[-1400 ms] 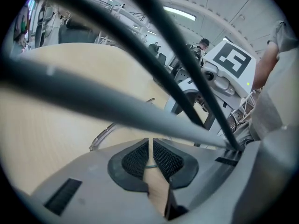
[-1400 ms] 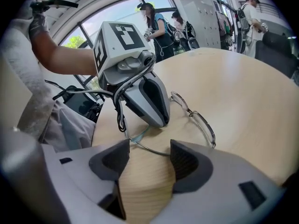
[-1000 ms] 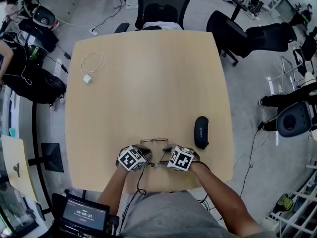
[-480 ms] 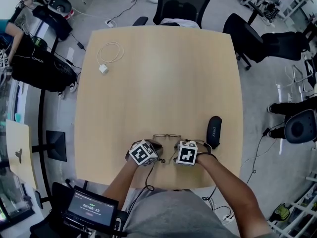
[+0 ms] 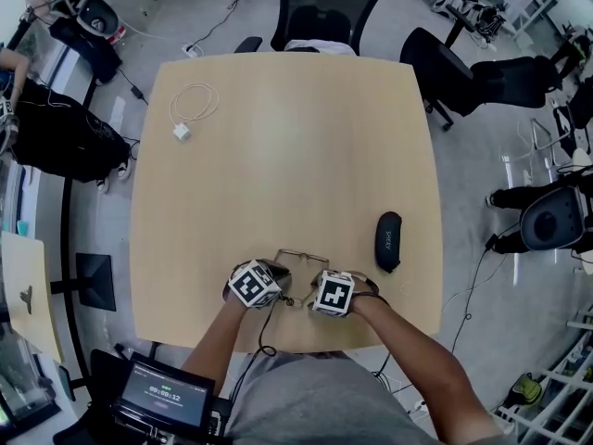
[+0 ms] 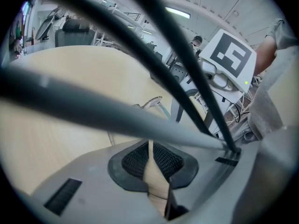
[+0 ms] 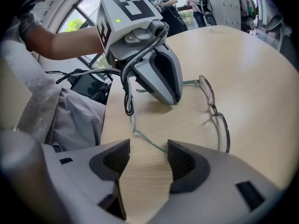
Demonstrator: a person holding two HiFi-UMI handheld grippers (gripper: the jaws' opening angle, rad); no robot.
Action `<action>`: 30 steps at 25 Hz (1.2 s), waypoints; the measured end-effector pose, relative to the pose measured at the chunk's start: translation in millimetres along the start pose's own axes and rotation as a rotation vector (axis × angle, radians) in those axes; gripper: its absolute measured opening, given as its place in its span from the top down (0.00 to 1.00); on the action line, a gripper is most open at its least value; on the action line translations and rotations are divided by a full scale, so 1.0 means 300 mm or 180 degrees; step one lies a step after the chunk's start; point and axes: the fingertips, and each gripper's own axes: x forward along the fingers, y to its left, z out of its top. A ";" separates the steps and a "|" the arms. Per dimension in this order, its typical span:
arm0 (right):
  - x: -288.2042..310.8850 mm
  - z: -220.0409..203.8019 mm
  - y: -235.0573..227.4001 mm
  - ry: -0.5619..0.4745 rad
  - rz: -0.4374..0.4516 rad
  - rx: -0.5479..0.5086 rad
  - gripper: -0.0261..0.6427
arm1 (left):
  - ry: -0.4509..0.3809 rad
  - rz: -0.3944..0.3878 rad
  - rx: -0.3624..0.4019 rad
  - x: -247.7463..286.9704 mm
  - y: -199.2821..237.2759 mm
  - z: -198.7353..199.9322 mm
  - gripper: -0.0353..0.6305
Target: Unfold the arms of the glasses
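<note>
The thin-framed glasses [image 5: 301, 256] lie on the wooden table [image 5: 278, 156] near its front edge, lenses away from me and both arms pointing toward me. My left gripper [image 5: 276, 276] is at the left arm's end, jaws shut to a thin slit; the left gripper view shows only table in that slit, with the frame [image 6: 152, 101] just beyond. My right gripper [image 7: 145, 160] stands open, and the teal-tipped right arm [image 7: 149, 143] runs between its jaws without either pad touching it. The lenses [image 7: 215, 115] and the left gripper [image 7: 163, 78] show ahead in the right gripper view.
A black glasses case [image 5: 387, 241] lies right of the glasses. A white charger with coiled cable [image 5: 188, 111] sits at the table's far left. Office chairs [image 5: 324, 7] stand around the table, and a tablet [image 5: 156, 397] sits below the front edge.
The head camera has swung, so the scene shifts in the picture. Both grippers stay at the near ends of the glasses' arms with no clear change in grip.
</note>
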 end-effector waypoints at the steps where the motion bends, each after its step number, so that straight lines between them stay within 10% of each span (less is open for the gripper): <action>1: -0.005 -0.011 -0.009 0.0087 -0.0064 -0.0058 0.58 | 0.0001 0.0004 0.0001 -0.003 -0.006 -0.006 0.93; 19: -0.010 -0.091 0.009 0.0746 -0.0091 -0.0325 0.58 | -0.0365 0.0049 -0.0467 -0.051 0.013 0.006 0.93; 24: -0.117 0.011 0.000 0.0027 -0.0311 0.0026 0.59 | -0.0916 -0.0031 -0.0561 -0.170 -0.046 0.089 0.93; 27: -0.266 0.077 -0.020 -0.0646 -0.0629 0.0381 0.89 | -0.1221 0.0096 -0.0454 -0.283 -0.087 0.155 0.93; 30: -0.447 0.136 -0.002 -0.1361 -0.0963 0.0546 0.95 | -0.1528 0.0324 -0.0284 -0.415 -0.135 0.217 0.93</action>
